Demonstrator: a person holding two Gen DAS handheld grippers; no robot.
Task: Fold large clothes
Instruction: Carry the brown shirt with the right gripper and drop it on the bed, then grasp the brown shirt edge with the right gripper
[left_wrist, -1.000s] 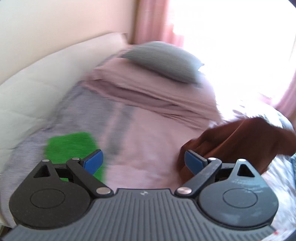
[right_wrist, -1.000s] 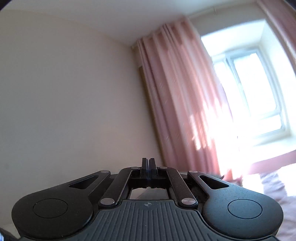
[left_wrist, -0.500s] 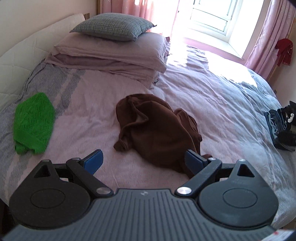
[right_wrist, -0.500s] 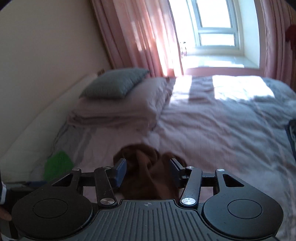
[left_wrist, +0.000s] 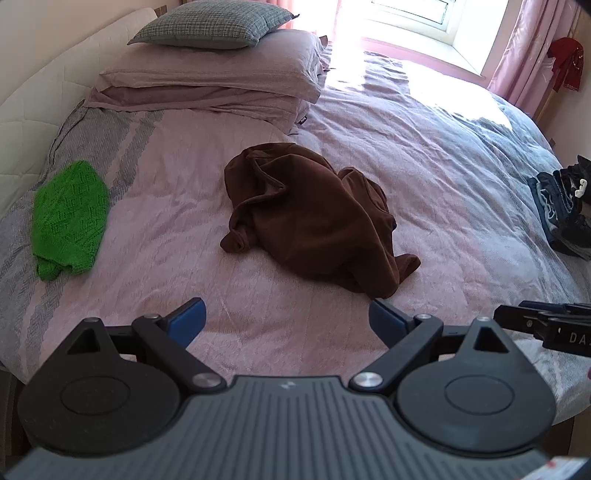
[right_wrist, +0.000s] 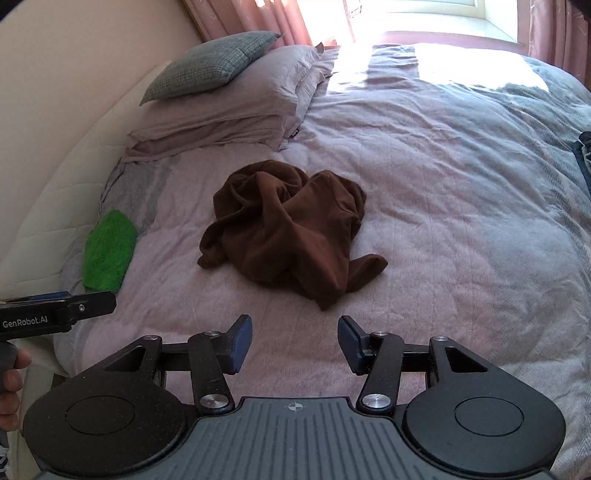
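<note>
Here, both the left gripper (left_wrist: 286, 319) and right gripper (right_wrist: 295, 341) hang spread and empty; the crumpled brown cloth garment (right_wrist: 284, 232) lies unobstructed ahead, a green knitted piece (left_wrist: 68, 218) leftward.

One crumpled brown garment (left_wrist: 314, 218) and one green knitted piece (left_wrist: 68, 221) are seen on one bed (left_wrist: 443, 155), beside one checked cushion (left_wrist: 214, 24) stacked on one pillow (left_wrist: 221, 70); two grippers are visible.
</note>
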